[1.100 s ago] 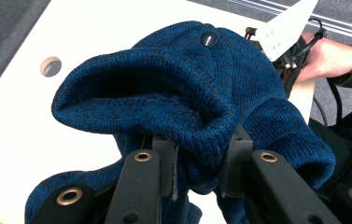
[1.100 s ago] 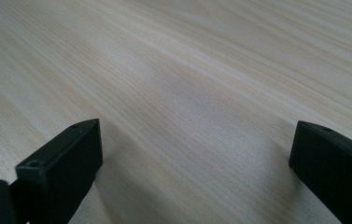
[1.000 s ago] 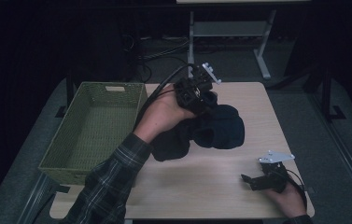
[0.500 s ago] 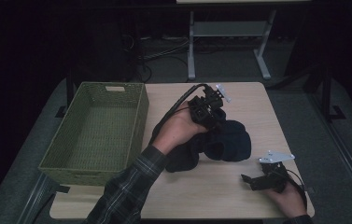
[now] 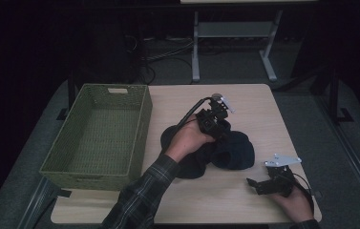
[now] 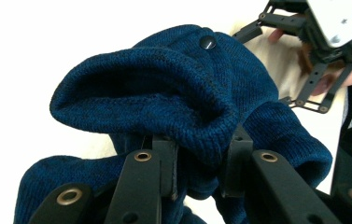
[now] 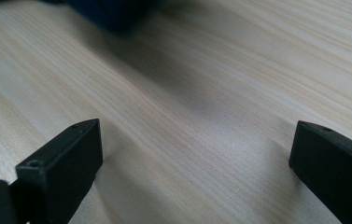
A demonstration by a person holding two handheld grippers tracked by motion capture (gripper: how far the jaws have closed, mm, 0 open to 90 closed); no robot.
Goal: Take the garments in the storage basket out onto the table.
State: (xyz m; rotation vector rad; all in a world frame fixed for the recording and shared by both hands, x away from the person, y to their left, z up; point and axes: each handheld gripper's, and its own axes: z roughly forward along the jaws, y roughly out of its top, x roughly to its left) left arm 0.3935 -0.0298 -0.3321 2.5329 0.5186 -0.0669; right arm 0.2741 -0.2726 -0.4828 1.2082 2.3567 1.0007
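Left gripper pinches a knitted garment on the worktop

High view: the left gripper (image 5: 214, 125) holds the dark knitted garment (image 5: 230, 151) mid-worktop (image 5: 259, 102), beside the woven green basket (image 5: 96, 133); lifting clear before carrying would avoid dragging. Left gripper view: jaws clamp a thick, soft blue ribbed fold with a button (image 6: 207, 42). Right gripper view: the right gripper (image 7: 194, 154) rests wide open, empty, on pale woodgrain.

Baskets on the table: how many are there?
1. The green woven basket sits on the table's left side, left of the dark blue knit garment that the left gripper clamps. Nothing suggests another hidden.
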